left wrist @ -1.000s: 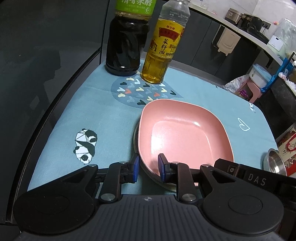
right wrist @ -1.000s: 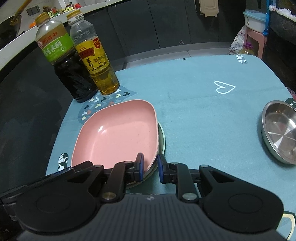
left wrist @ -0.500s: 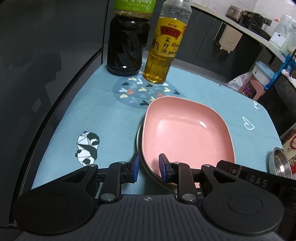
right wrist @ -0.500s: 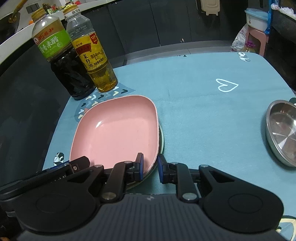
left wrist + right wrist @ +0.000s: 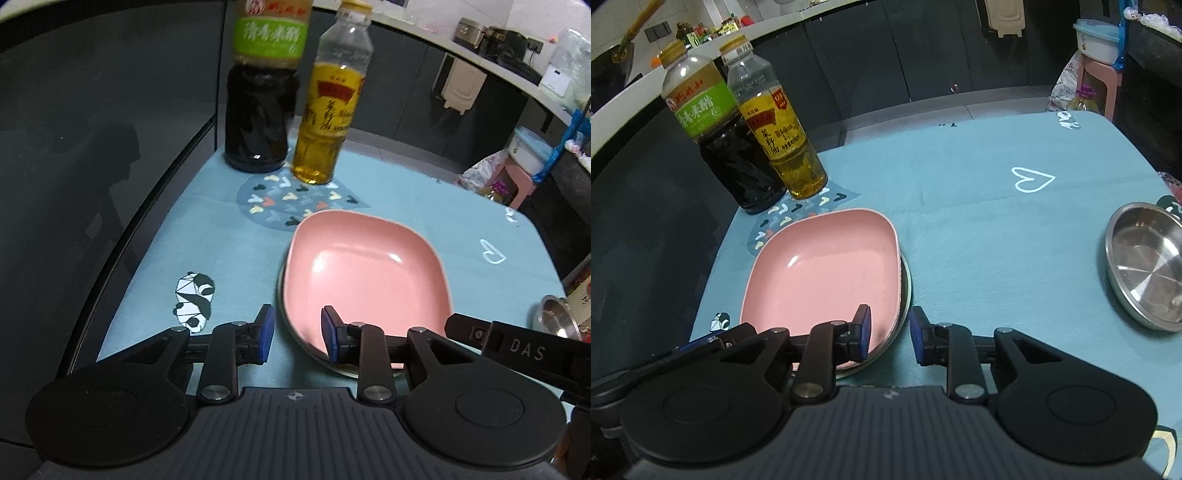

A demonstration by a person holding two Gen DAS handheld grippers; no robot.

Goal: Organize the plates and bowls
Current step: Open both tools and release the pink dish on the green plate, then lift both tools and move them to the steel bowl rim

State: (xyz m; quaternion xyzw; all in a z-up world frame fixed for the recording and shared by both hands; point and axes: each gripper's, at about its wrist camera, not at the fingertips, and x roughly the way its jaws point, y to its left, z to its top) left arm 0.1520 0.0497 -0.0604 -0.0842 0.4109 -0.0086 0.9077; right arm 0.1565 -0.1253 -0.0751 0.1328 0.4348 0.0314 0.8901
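Note:
A pink square plate (image 5: 365,277) lies on top of a pale round plate (image 5: 286,323) on the blue tablecloth; both also show in the right wrist view, the pink plate (image 5: 823,273) over the round plate's rim (image 5: 905,291). My left gripper (image 5: 297,334) is open and empty at the stack's near left edge. My right gripper (image 5: 890,336) is open and empty at the stack's near right edge. A steel bowl (image 5: 1145,262) sits at the right; its rim shows in the left wrist view (image 5: 557,315).
A dark vinegar bottle (image 5: 262,85) and a yellow oil bottle (image 5: 328,110) stand behind the plates. The table's left edge (image 5: 147,206) curves close by. A pink stool (image 5: 1097,81) with a lidded tub stands beyond the far side.
Both grippers have pulled back and up from the plate stack and their jaws have opened a little wider. The plates have not moved.

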